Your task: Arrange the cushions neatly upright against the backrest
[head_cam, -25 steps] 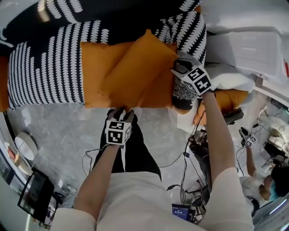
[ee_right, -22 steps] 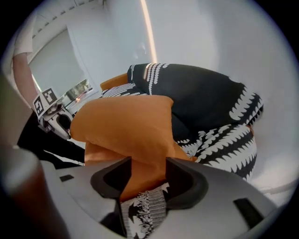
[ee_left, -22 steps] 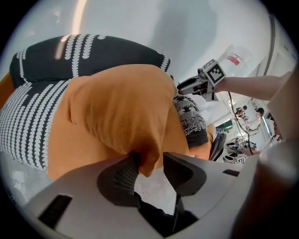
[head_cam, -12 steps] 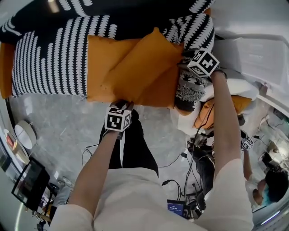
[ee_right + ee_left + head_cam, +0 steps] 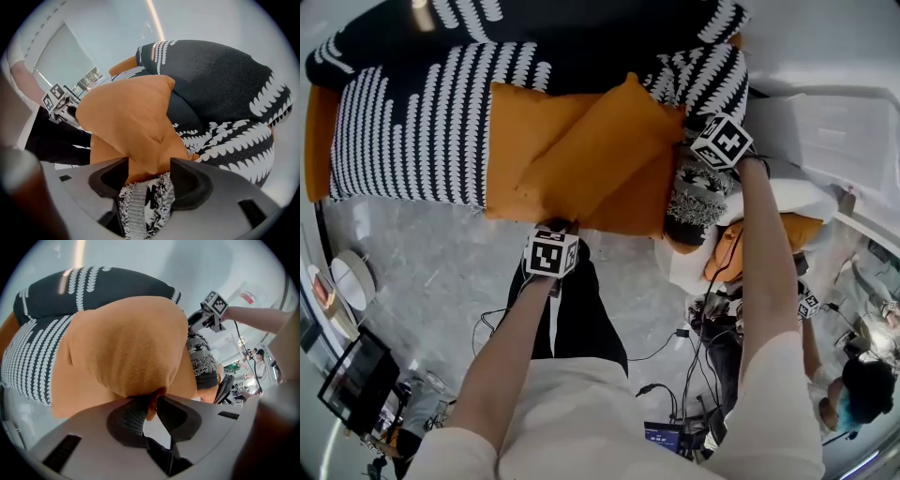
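An orange cushion (image 5: 600, 141) lies tilted like a diamond on the sofa seat, over a second orange cushion (image 5: 520, 122). My left gripper (image 5: 560, 225) is at its near corner. In the left gripper view the jaws have just been closing, and my left gripper (image 5: 149, 401) pinches that corner of the orange cushion (image 5: 126, 343). My right gripper (image 5: 686, 131) hovers at the cushion's right corner. Its jaws have just been opening, and my right gripper (image 5: 149, 176) stands wide over the orange cushion's (image 5: 136, 126) edge and a black-and-white knitted cushion (image 5: 145, 206), gripping neither.
The sofa has a black-and-white patterned backrest (image 5: 581, 28) and a striped seat cover (image 5: 403, 122). The knitted cushion (image 5: 694, 197), a white pillow (image 5: 787, 192) and another orange cushion (image 5: 759, 234) crowd the right end. Cables (image 5: 675, 328) lie on the floor, and a person (image 5: 862, 384) is at the lower right.
The left gripper has come up to the orange cushion's near corner and closed on it. The right gripper has turned over the cushion's right corner.
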Demonstrator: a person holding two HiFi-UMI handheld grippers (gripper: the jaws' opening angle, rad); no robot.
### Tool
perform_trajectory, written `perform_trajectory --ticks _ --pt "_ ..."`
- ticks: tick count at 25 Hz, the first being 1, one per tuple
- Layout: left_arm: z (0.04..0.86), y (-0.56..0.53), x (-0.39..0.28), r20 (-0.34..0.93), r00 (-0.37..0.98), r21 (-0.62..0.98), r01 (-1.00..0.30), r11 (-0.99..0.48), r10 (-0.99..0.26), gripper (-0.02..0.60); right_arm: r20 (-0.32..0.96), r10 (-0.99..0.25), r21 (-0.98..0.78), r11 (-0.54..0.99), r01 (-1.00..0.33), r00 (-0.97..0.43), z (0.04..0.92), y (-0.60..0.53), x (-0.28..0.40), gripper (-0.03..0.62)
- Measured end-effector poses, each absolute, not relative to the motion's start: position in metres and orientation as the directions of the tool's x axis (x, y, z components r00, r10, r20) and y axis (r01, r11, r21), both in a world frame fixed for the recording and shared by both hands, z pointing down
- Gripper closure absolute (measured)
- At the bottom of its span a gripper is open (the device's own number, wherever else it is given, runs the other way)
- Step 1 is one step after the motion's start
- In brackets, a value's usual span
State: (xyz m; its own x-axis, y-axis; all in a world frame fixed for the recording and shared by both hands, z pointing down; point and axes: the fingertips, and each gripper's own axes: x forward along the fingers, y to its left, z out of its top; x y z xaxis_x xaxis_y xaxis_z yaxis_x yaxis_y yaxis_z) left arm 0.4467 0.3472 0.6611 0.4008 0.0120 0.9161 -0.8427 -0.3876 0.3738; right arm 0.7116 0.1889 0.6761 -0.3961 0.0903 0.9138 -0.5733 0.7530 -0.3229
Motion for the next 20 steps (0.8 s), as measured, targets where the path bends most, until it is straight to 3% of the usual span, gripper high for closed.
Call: perform_trajectory --ticks 1,6,8,20 --pt "0.661 0.346 0.448 0.915 0.404 0.377 -0.845 -0.38 0.009 0.51 0.912 0.086 -0.324 0.751 -0.576 -0.401 0.678 0.188 0.711 0.314" --pt "0.656 0.343 0.445 0.908 0.42 0.388 -0.832 -0.396 0.007 0.533 0.9 0.111 -0.354 0.75 -0.559 -0.421 0.679 0.19 0.697 0.476" --pt "0.654 0.339 0.443 0.905 0.425 0.39 -0.833 -0.392 -0.003 0.538 0.894 0.108 -0.362 0.743 -0.562 -0.434 0.674 0.191 0.694 0.511" --pt "0.603 0.292 0.39 0.882 0.431 0.348 -0.868 -0.354 -0.191 0.549 0.867 -0.007 -0.348 0.706 -0.616 -0.498 0.61 0.194 0.666 0.536"
